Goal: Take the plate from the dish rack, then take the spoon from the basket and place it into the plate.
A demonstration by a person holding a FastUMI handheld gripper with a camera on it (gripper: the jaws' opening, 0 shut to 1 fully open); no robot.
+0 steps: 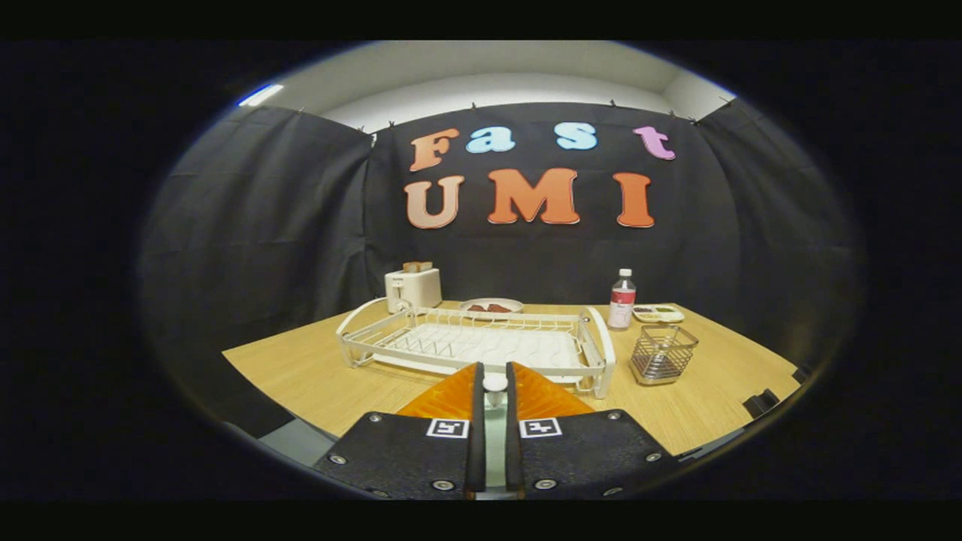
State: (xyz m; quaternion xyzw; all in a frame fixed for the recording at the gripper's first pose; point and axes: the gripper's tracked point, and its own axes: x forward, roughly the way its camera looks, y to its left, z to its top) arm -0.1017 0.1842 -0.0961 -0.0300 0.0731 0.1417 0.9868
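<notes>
My gripper [494, 379] hangs above the near edge of the wooden table, its fingers nearly together. A slim white spoon [494, 385] is pinched between them, its rounded end poking out at the fingertips and the rest running back between the fingers. Just beyond the fingertips lies the white wire dish rack [361, 338], with bare slots and no dish standing in them. The wire mesh basket [663, 353] stands to the right of the rack, ahead and to the right of the fingers.
At the back stand a white toaster [412, 288] with toast, a small plate of red food [492, 305], a plastic bottle [621, 299] and a divided snack tray [658, 312]. The table [301, 368] ends near the gripper and at both sides.
</notes>
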